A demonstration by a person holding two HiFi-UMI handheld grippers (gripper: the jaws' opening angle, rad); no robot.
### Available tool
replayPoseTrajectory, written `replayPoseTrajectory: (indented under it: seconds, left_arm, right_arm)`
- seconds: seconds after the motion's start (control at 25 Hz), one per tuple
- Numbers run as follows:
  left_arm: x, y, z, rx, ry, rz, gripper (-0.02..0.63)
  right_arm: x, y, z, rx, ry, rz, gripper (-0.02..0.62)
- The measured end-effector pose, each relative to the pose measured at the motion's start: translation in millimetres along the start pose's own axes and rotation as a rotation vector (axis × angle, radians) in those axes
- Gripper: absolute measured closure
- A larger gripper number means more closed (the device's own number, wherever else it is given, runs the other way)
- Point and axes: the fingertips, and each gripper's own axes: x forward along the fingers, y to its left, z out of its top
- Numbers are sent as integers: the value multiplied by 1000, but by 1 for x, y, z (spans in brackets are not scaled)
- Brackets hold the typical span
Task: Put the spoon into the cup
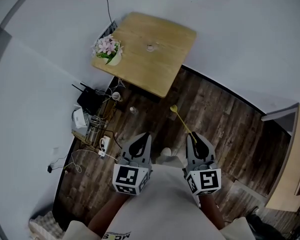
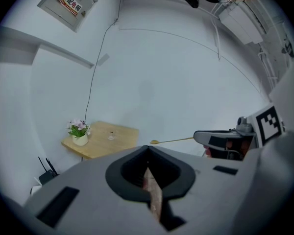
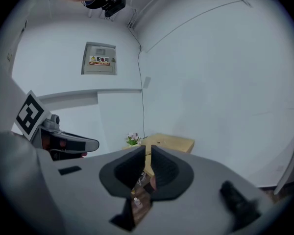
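Pinching the spoon (image 1: 182,120) by its thin handle, the right gripper (image 1: 191,135) may let it swivel before reaching the upper-centre cup (image 1: 150,47); left gripper (image 1: 146,136) pressed together, empty

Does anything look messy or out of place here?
Nothing is spilled or broken. The only untidy spot is the floor beside the table: a router and loose cables tangled along the wall.
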Motion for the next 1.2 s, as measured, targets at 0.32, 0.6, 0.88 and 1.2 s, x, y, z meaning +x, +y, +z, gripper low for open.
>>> replayPoseTrajectory:
  seconds: [0.32,0.6,0.88,1.2]
  left_arm:
    - [41,50,26,-43,-20,24,595]
    - [123,119,67,-66,-13,-32,595]
    - [190,189,127,-52,8,-145,595]
    - [245,263,154,-74,22,-215,595]
  right_arm:
    - [63,-4,24,-7,-16,25,543]
    - [162,-10,48,-20,7,-7,543]
    - [265,-11,89,-11,41,-104,543]
    - [353,-19,116,-14,62,-196,543]
